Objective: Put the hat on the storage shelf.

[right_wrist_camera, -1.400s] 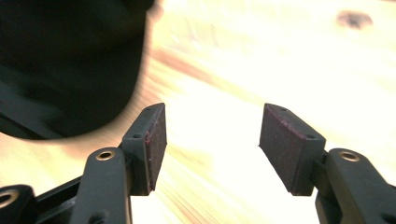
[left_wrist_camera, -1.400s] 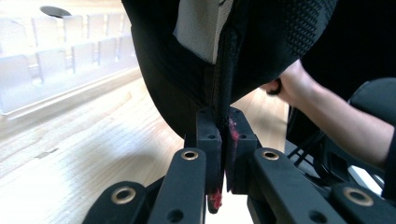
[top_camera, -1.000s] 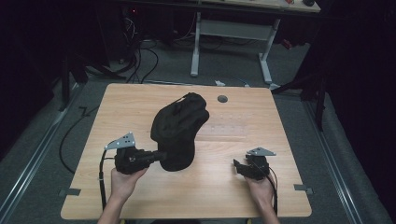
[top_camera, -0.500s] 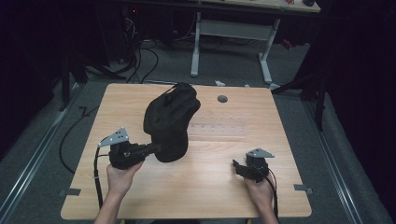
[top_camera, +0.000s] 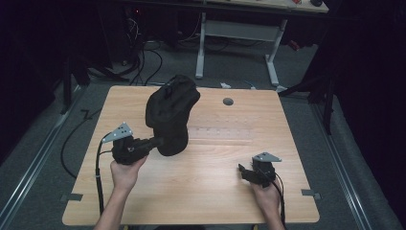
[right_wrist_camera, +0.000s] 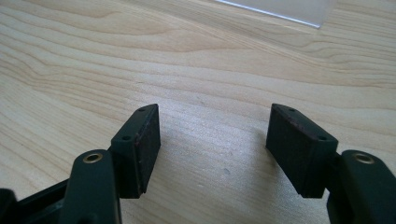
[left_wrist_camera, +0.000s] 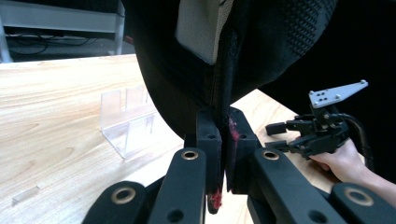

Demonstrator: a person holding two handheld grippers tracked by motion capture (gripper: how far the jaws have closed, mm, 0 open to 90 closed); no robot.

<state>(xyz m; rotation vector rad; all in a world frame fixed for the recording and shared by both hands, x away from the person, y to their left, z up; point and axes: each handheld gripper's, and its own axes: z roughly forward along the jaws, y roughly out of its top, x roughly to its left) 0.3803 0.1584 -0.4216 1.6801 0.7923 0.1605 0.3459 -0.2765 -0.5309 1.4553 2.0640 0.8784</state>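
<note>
Left gripper (top_camera: pixel 155 142) lifts a black cap (top_camera: pixel 171 112) off the desk (top_camera: pixel 210 191).

The left gripper is clamped on the cap's lower edge, holding it upright above the left middle of the desk; the right gripper (top_camera: pixel 243 171) rests low near the right front, jaws apart and empty. The step in hand looks like carrying the cap toward the clear plastic stand (left_wrist_camera: pixel 127 119) that sits just behind it. Next, the cap likely needs lowering over that stand, with the free gripper steadying the fabric. In the high view the stand is hard to make out. The cap's inside and its white label (left_wrist_camera: pixel 201 27) are cut off in the left gripper view.
</note>
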